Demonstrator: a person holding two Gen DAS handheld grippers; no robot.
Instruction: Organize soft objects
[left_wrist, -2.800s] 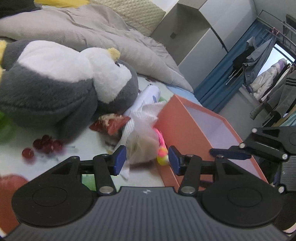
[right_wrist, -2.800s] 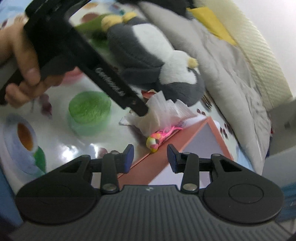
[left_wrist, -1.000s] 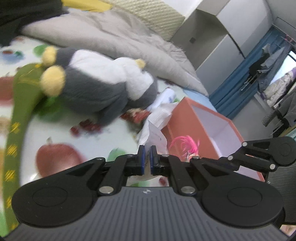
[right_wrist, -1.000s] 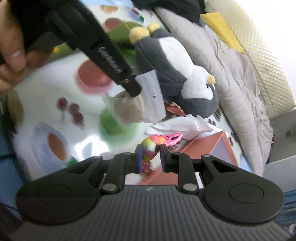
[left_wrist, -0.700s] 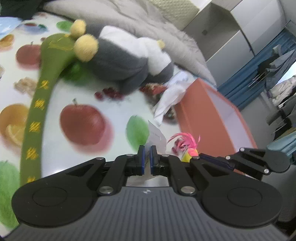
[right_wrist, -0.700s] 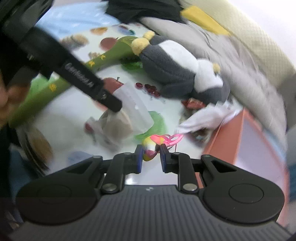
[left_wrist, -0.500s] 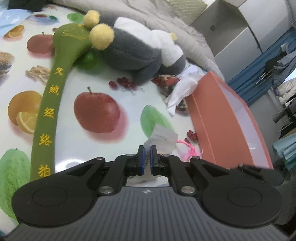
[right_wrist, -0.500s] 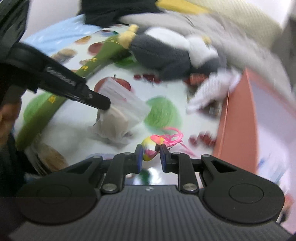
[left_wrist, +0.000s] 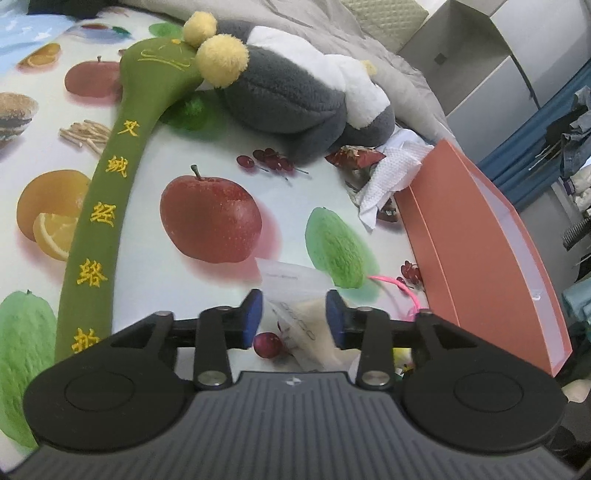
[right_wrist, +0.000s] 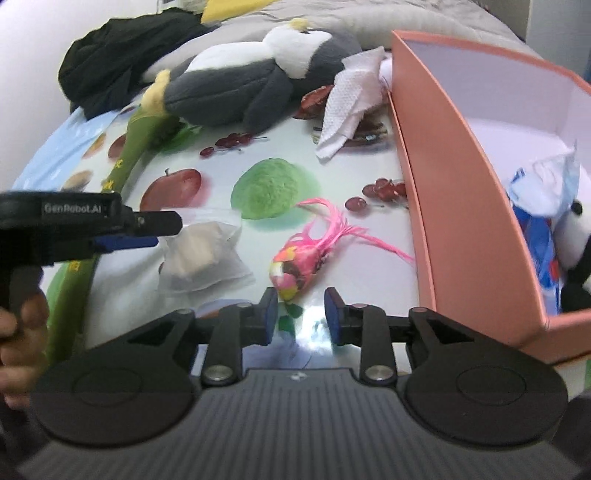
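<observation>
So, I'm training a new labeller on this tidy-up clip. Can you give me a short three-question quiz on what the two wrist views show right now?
1. True or false: the pink feathered toy lies inside the orange box.
2. Multiple choice: what lies on the table beside the left gripper? A) the clear bag with beige filling B) the penguin plush C) the white paper towel
3. Fill in: the long green cushion carries embroidered characters in ____ thread.

Key: 1 false, it lies on the fruit-print table ahead of the right gripper, whose jaws are opening; 2 A; 3 yellow.
</observation>
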